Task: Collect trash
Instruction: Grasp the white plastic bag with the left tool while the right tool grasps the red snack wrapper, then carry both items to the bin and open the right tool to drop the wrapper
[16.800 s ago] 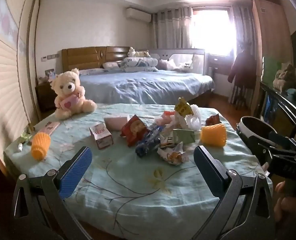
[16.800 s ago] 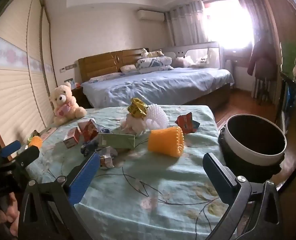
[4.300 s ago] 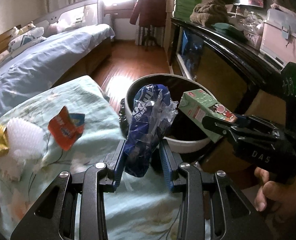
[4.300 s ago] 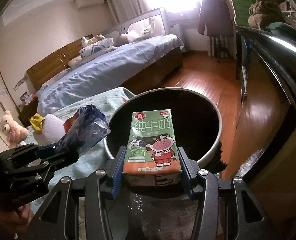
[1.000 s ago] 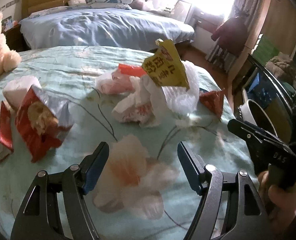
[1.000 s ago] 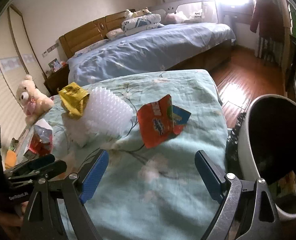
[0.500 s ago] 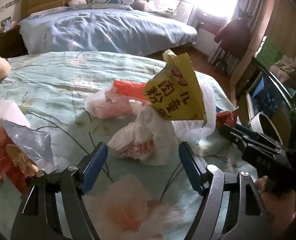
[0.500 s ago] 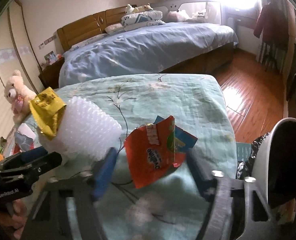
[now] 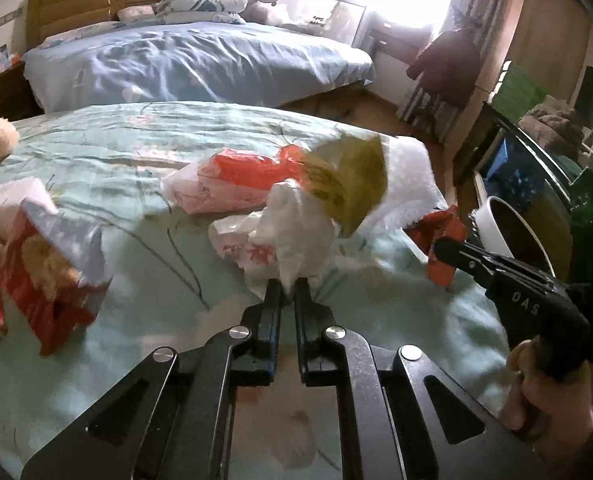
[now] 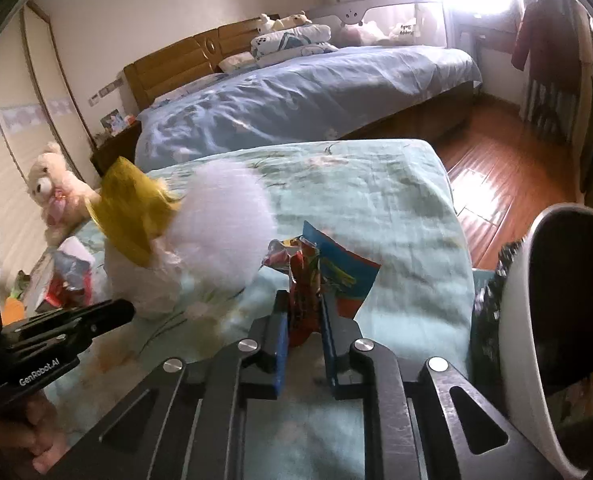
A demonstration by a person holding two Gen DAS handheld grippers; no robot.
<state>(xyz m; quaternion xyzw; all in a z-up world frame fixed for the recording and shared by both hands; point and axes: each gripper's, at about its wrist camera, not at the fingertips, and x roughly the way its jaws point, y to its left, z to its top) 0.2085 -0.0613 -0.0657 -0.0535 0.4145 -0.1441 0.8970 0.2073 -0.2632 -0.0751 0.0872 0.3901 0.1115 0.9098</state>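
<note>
Trash lies on a pale green bedspread (image 9: 136, 152). My left gripper (image 9: 287, 294) is at the near edge of a crumpled white plastic bag (image 9: 292, 236); its jaws are closing and pinch the bag's lower fold. A yellow packet (image 9: 348, 184) and white foam net (image 9: 410, 184) lean just behind it. My right gripper (image 10: 302, 314) has its jaws closing on a crumpled red and blue snack wrapper (image 10: 328, 268), with the pads pressing its sides. In the left wrist view, the right gripper (image 9: 442, 250) holds that red wrapper (image 9: 440, 236) near the bed's right edge.
A white-rimmed dark bin (image 10: 536, 320) stands off the bed's right edge. A red snack bag (image 9: 52, 276) and a pink-white bag (image 9: 216, 188) lie to the left. A teddy bear (image 10: 52, 196) sits far left. A blue bed (image 10: 296, 96) and wooden floor (image 10: 504, 168) lie beyond.
Both grippers went from wide open to shut. The left one closed on the white plastic bag, the right one on the red and blue wrapper, crumpling it.
</note>
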